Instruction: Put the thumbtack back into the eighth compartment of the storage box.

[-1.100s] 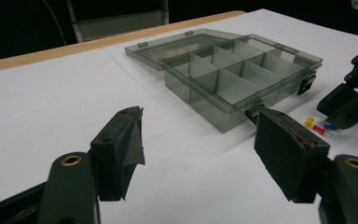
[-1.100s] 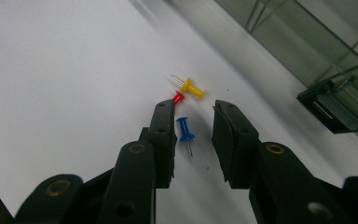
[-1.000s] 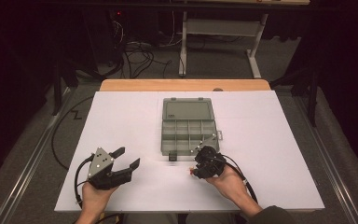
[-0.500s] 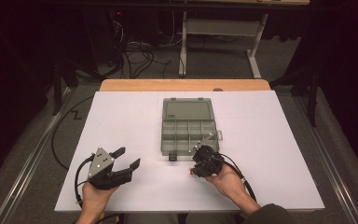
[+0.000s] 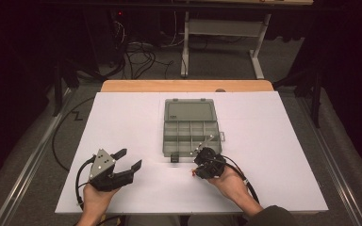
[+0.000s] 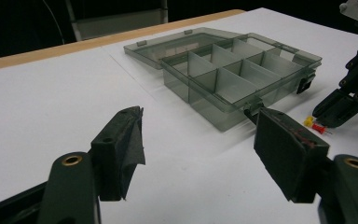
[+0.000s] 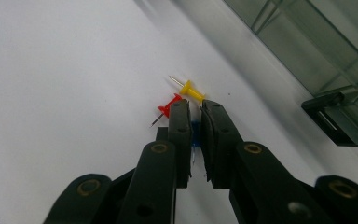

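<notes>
The right gripper (image 7: 195,112) has just been closing its jaws, and in the right gripper view they now stand nearly together with a small blue plastic push pin (image 7: 195,133) clamped between the pads, so it is grasping that pin (its needle tip seems to poke out below the pads, toward the camera, but that bit is blurry). Two more pins lie on the white counter (image 5: 273,141) just past the jaw tips: a red plastic push pin (image 7: 168,106) on the left and a yellow plastic push pin (image 7: 189,88) touching or nearly touching the tip, needle pointing up-left in that view. The key relation for the next move: the grey translucent plastic compartment box (image 5: 190,134), lid open and laid flat behind it, sits directly ahead of the right gripper, its near edge right beside the gripper in the high view, w/ the black latch (image 7: 328,116) showing just right of the jaws. So the carry is prob. a short lift forward over the near wall into one of the front cells. The left gripper (image 5: 125,162) rests well apart to the left, jaws wide and holding nothing; the right hand is far nearer to both pins and box. Watch that lifting doesn't nudge the yellow pin.
</notes>
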The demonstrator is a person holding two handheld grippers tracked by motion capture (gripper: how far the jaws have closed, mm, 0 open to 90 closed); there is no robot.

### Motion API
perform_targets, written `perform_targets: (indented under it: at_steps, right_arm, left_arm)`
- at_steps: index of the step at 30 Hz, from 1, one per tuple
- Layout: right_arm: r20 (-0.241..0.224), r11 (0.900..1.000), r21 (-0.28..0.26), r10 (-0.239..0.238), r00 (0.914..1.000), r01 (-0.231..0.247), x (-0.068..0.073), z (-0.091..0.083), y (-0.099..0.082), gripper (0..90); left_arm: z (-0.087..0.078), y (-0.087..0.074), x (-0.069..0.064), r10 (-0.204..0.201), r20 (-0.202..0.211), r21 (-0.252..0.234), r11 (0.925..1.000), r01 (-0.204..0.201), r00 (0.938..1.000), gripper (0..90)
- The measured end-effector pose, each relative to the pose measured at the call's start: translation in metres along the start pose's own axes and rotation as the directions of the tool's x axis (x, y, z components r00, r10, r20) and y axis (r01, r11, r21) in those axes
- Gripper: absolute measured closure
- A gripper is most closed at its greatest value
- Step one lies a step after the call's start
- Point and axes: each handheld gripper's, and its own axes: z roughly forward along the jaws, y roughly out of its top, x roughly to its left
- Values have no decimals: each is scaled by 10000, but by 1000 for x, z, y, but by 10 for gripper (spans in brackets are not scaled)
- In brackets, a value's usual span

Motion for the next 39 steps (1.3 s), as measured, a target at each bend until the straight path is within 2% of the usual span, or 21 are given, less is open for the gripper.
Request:
perform_targets:
  at_steps: [24, 39]
  right_arm:
    - [33, 9998, -123, -132, 9999, 132, 0, 0, -2, 851]
    - [-41, 9996, -258, 94, 9999, -95, -3, -4, -4, 850]
  left_arm:
    - [0, 0, -1, 191, -137, 7, 9998, -191, 9997, 321]
    - [-1, 0, -1, 153, -129, -29, 9999, -153, 9998, 322]
